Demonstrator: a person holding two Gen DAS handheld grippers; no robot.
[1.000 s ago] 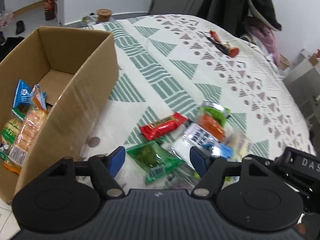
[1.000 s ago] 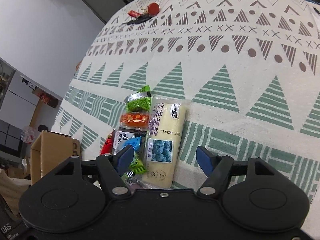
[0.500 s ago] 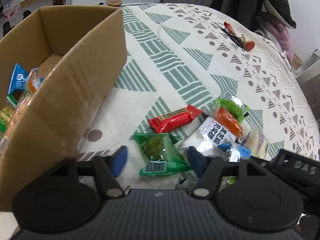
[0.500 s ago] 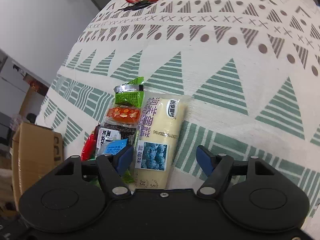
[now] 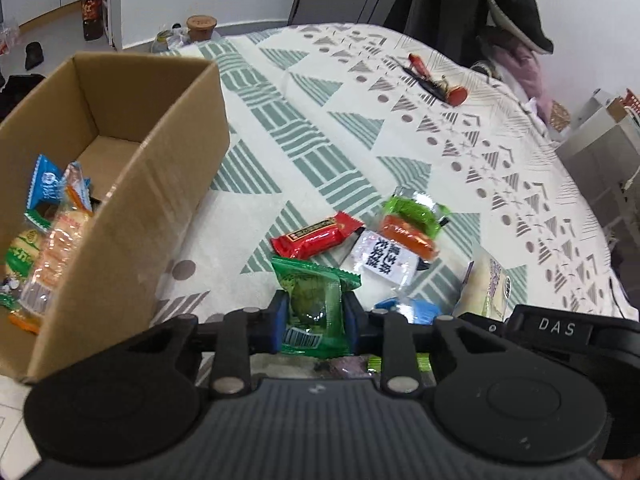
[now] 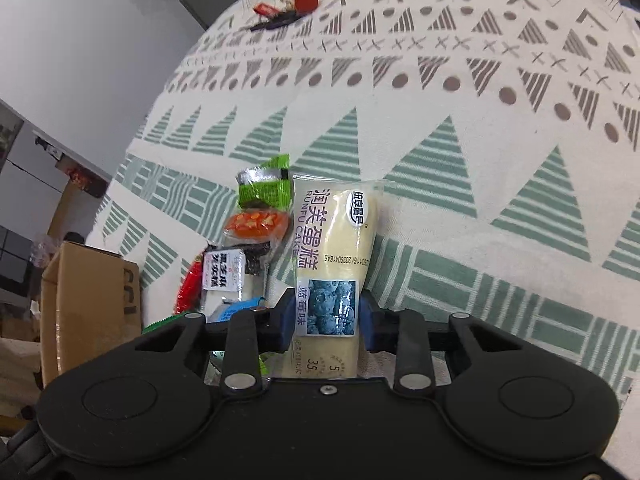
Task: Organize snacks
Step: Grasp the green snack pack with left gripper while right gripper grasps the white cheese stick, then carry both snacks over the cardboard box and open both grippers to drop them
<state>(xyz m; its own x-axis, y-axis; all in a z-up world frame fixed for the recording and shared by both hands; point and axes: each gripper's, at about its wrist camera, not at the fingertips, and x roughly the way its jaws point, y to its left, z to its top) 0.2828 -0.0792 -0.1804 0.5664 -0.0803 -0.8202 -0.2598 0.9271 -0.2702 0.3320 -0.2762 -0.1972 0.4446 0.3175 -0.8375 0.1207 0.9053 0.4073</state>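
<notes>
My left gripper [image 5: 314, 322] is shut on a green snack packet [image 5: 314, 304] at the near edge of the snack pile. Beyond it lie a red bar [image 5: 316, 236], a white packet [image 5: 382, 258], and an orange and green packet [image 5: 408, 220]. The cardboard box [image 5: 160, 184] stands to the left with several snacks inside [image 5: 44, 236]. My right gripper [image 6: 326, 320] is shut on the lower part of a long pale yellow cake packet [image 6: 332, 248] lying on the cloth. The pile also shows to its left in the right wrist view [image 6: 248, 240].
The patterned green and grey cloth [image 5: 400, 128] covers the table. A red and black keyring bundle [image 5: 436, 80] lies at the far side. The box also shows at the left in the right wrist view [image 6: 88, 300]. Dark clothing [image 5: 472, 8] hangs behind the table.
Both grippers were open and have shut: the left on the green packet, the right on the yellow cake packet. Both moved closer to the pile first.
</notes>
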